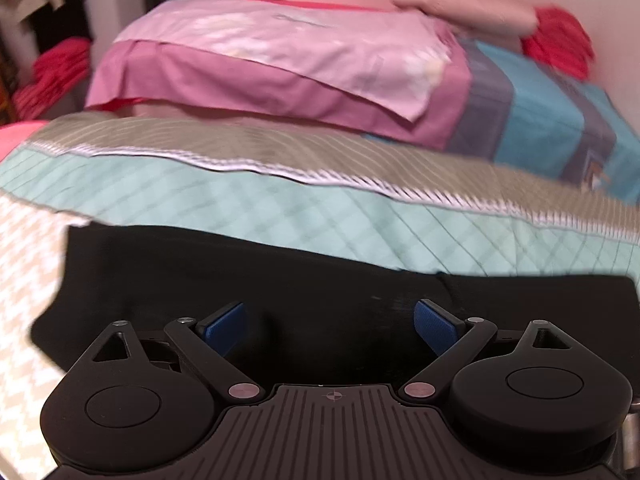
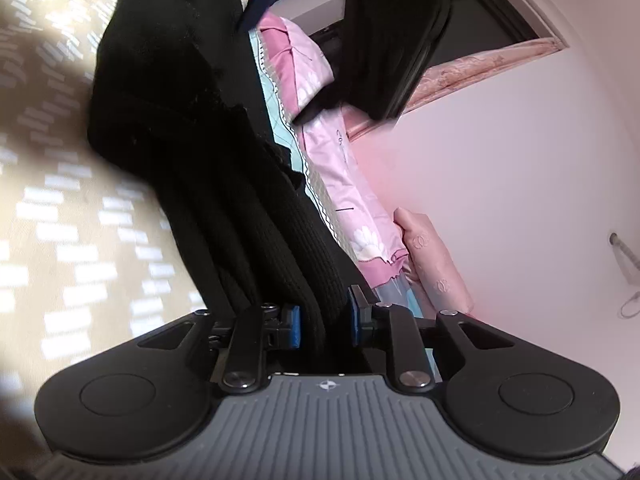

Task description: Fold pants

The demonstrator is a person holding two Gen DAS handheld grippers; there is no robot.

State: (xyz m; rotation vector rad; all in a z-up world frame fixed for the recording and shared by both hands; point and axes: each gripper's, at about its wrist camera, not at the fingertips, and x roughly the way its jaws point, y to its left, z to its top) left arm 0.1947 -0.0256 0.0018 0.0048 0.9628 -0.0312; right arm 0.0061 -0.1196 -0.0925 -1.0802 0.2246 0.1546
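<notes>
Pants are seen spread flat on the bed, just below the pillow; left tool is released above them, nothing gripped. Right tool is clenched on a bunched pants edge, probably for carrying it over into a fold.

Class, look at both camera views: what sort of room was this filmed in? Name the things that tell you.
Most likely a bedroom: a bed with a quilted bedspread, a pink pillow on it, and clothes hanging in the corner.
</notes>
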